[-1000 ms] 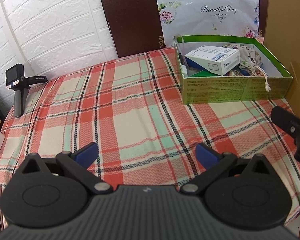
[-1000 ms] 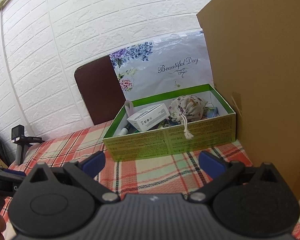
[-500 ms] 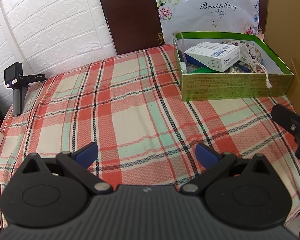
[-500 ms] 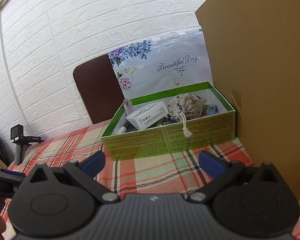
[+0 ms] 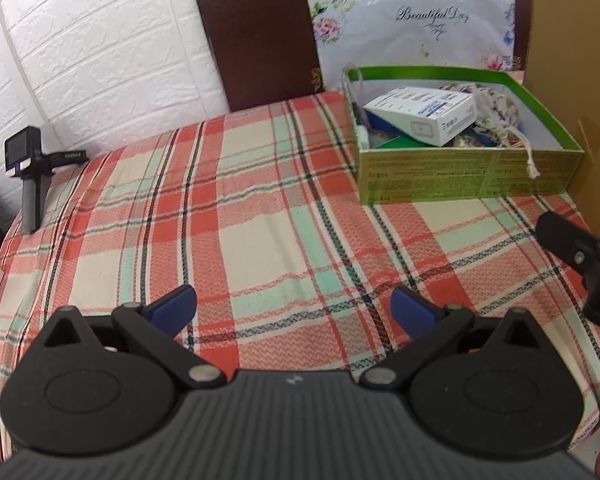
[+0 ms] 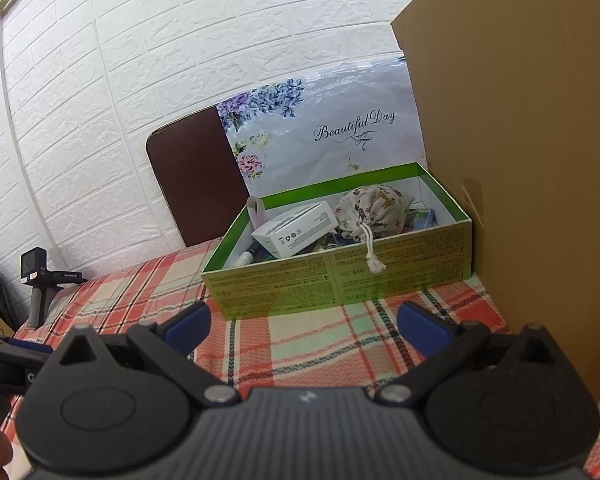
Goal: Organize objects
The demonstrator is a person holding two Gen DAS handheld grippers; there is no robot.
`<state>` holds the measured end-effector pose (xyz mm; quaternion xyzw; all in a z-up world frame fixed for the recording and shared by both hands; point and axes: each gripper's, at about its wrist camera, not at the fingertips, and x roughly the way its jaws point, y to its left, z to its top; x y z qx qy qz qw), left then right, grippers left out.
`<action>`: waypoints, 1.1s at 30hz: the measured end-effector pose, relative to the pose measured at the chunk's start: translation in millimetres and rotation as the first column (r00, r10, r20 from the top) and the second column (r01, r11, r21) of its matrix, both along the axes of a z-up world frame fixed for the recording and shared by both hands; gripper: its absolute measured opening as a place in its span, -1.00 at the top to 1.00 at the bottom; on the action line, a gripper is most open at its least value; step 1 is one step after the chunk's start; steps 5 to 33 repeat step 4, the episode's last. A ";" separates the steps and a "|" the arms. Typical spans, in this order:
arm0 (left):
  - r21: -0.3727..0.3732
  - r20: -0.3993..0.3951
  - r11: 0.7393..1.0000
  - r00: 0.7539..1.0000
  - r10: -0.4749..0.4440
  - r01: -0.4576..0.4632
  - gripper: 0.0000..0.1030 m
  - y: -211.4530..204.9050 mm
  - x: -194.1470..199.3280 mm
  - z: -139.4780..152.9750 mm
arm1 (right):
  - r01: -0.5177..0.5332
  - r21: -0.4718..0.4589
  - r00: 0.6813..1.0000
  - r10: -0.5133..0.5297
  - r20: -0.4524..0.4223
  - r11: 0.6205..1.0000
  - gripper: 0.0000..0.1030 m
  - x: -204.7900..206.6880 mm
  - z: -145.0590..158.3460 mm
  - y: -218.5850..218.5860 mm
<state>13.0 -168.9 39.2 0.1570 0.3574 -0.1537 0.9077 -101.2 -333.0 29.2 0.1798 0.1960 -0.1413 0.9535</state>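
Note:
A green box (image 5: 468,178) (image 6: 340,284) stands at the far right of the plaid-covered table. Inside it lie a white carton (image 5: 422,114) (image 6: 296,234), a floral drawstring pouch (image 5: 496,114) (image 6: 374,210) whose cord hangs over the front wall, and a pen-like tube (image 6: 247,258). My left gripper (image 5: 294,308) hovers open over the near middle of the cloth, holding nothing. My right gripper (image 6: 304,322) is open and empty too, just in front of the box. The right gripper (image 5: 580,256) also shows at the right edge of the left wrist view.
A tall cardboard panel (image 6: 540,160) rises right of the box. A brown board (image 5: 260,36) and a floral "Beautiful Day" sheet (image 6: 332,132) lean on the white brick wall. A small camera on a handle (image 5: 30,184) stands at the table's far left edge.
Both views have drifted slightly, with the box sitting a little lower in each frame. Both grippers stay open and nothing on the table has moved.

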 end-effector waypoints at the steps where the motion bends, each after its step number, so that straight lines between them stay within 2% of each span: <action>1: -0.012 0.008 1.000 1.000 -0.010 0.010 -1.00 0.6 -1.3 2.1 | 0.000 -0.002 1.000 0.000 0.000 1.000 -1.00 0.0 -0.1 0.3; 4: -0.046 0.044 0.999 0.999 -0.021 0.023 -1.00 2.7 -4.9 10.0 | -0.001 -0.007 1.000 0.001 -0.002 1.000 -1.00 0.9 -0.4 0.9; 33: -0.046 0.044 0.999 0.999 -0.021 0.023 -1.00 2.7 -4.9 10.0 | -0.001 -0.007 1.000 0.001 -0.002 1.000 -1.00 0.9 -0.4 0.9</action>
